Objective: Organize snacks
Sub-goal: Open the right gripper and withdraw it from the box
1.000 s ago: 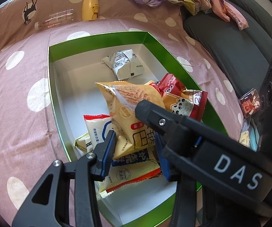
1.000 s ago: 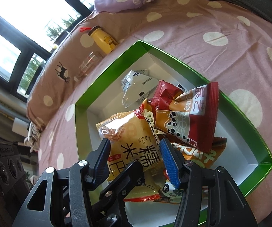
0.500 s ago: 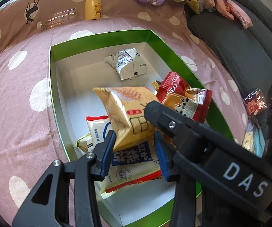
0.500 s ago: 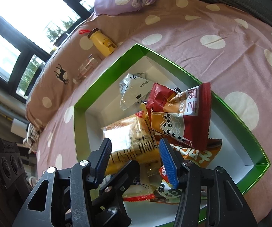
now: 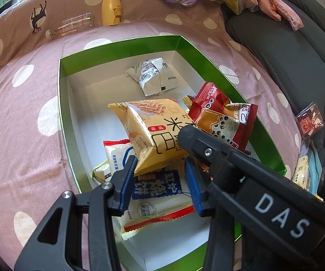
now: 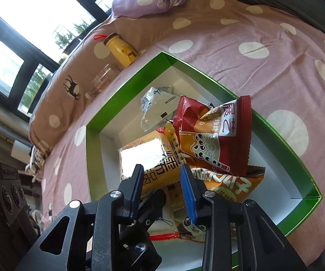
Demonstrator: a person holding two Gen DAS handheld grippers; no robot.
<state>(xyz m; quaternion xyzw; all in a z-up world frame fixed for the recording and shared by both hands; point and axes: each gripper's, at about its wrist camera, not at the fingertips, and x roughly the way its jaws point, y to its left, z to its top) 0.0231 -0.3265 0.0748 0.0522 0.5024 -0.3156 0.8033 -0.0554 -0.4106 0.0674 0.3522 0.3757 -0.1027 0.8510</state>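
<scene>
A green box (image 5: 61, 113) (image 6: 126, 94) with a white floor lies on the dotted pink sheet and holds several snack packets. My left gripper (image 5: 161, 180) is shut on the lower edge of a yellow snack bag (image 5: 148, 126) and holds it tilted above a blue-and-white packet (image 5: 155, 189). My right gripper (image 6: 162, 185) is closing on the same yellow bag (image 6: 160, 174), with the bag's corner between its pads. One of its fingers (image 5: 198, 144) lies across the bag's face. A red bubble-tea bag (image 5: 221, 122) (image 6: 212, 135) leans at the right, over an orange packet (image 6: 230, 180).
A white packet (image 5: 153, 76) lies at the box's far end. A yellow bear bottle (image 5: 111, 9) and a clear bottle (image 5: 72, 26) rest behind the box. A grey cushion (image 5: 286, 52) and loose snacks (image 5: 309, 122) lie to the right.
The yellow bag has tipped from nearly upright to a flatter tilt in the left gripper. The right gripper's jaws have narrowed around it. Neither hand has shifted.
</scene>
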